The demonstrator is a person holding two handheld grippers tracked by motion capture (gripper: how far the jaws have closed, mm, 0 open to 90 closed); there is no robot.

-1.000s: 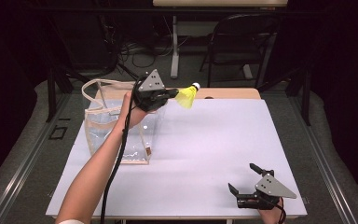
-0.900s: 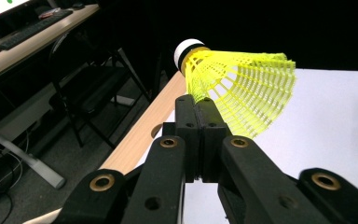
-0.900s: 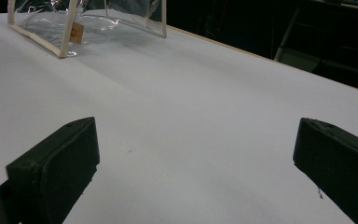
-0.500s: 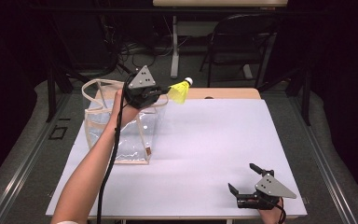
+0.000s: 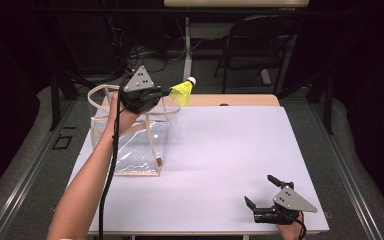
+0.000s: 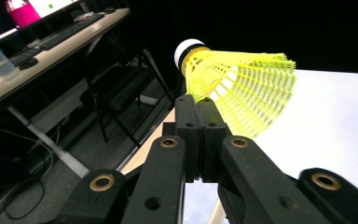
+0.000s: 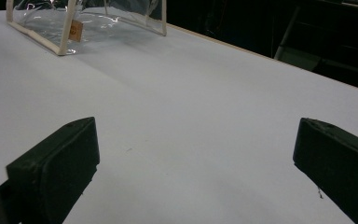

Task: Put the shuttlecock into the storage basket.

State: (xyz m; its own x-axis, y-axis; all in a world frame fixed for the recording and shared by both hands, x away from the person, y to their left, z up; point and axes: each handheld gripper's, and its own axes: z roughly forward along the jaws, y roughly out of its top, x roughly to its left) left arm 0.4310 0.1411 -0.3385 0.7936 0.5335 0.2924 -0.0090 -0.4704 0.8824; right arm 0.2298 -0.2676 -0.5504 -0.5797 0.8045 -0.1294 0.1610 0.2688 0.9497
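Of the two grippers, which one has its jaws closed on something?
The left gripper, raised above the clear plastic bag, is clamped on the yellow mesh shuttlecock by its skirt. The right gripper rests low at the white table's near edge, jaws open and empty.

1. Left forearm extends forward, raised; left gripper [image 5: 162, 93] is clamped, its jaws pressed together.
2. Right gripper [image 5: 261, 191] sits low at the near edge, jaws spread wide.

The left gripper [image 5: 166, 92] carried the shuttlecock [image 5: 182, 90] toward the bag [image 5: 130, 145].
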